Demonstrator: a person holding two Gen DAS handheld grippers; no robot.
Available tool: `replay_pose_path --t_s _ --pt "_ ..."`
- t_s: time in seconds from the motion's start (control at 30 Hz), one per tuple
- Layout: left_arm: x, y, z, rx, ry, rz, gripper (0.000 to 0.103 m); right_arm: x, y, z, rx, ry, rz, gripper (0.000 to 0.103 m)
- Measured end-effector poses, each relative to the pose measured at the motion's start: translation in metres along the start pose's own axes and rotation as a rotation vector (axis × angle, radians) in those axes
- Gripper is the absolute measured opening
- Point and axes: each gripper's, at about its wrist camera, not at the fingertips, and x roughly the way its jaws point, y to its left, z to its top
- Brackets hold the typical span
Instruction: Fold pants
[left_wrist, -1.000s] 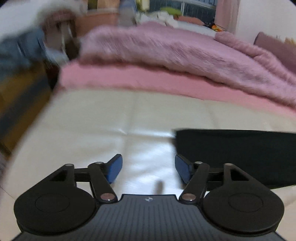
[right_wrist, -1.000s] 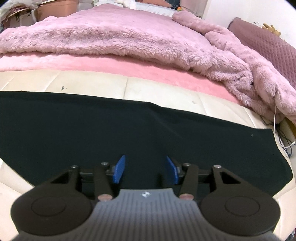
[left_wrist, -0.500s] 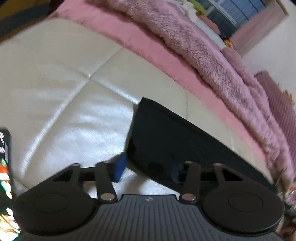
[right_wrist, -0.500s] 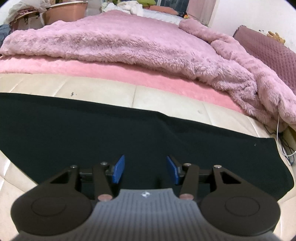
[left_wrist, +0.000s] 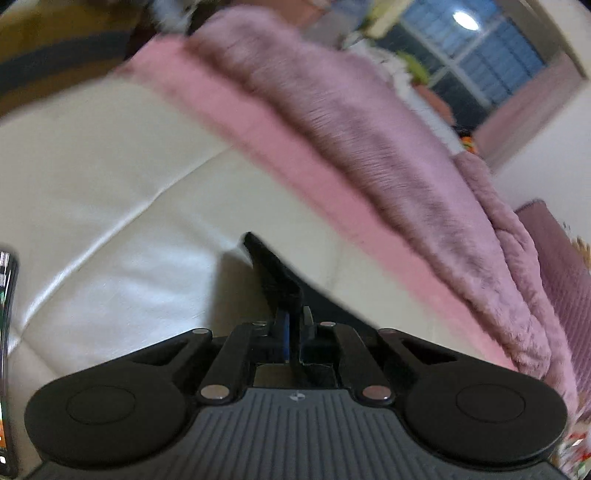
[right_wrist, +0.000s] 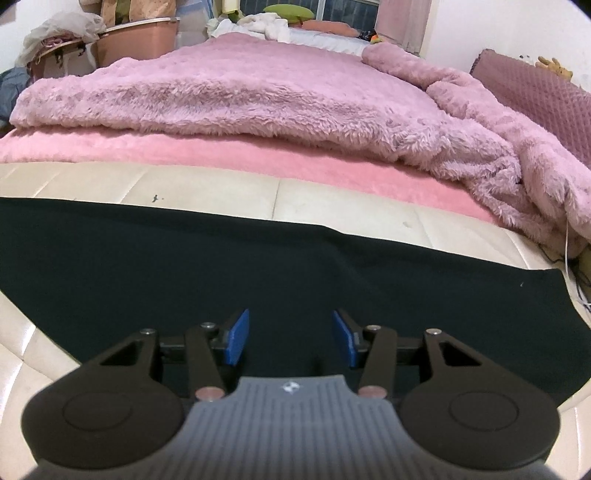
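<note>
The black pants (right_wrist: 258, 266) lie flat across the cream quilted mattress (right_wrist: 332, 206) in the right wrist view. My right gripper (right_wrist: 291, 336) is open and hovers just above the middle of the pants, holding nothing. In the left wrist view my left gripper (left_wrist: 294, 325) is shut on the left end of the pants (left_wrist: 275, 273) and holds that edge lifted off the mattress (left_wrist: 129, 229), so the cloth stands up in a ridge between the jaws.
A fluffy pink blanket (right_wrist: 277, 92) is heaped behind the pants over a pink sheet (right_wrist: 221, 155). Tubs and laundry (right_wrist: 136, 40) stand at the back left. A phone-like object (left_wrist: 5, 332) shows at the left wrist view's left edge. A white cable (right_wrist: 567, 243) hangs at the right.
My left gripper moved right onto the pants' left end, closed on it and lifted the edge. My right gripper stayed open over the pants and rose slightly.
</note>
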Motion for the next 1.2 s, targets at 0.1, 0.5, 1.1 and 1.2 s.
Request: replay_pose_path --t_s 0.1,0.5,1.1,1.2 --pt "-0.009 -0.056 -0.003 0.139 -0.04 0.008 0.004 -0.002 -0.003 0.001 0.011 -0.002 0.028 0.045" --pt "0.011 -0.241 -0.069 0.531 -0.038 -0.064 0.004 -0.013 -0.01 -0.003 0.064 0.003 0.152 0.043" --pt "0.097 -0.28 -0.206 0.601 0.48 -0.28 0.023 -0.009 -0.039 -0.047 0.198 0.058 0.25 0.044" --pt "0.08 -0.274 -0.191 0.596 0.448 -0.325 0.032 -0.011 -0.042 -0.044 0.231 0.047 0.269 0.043"
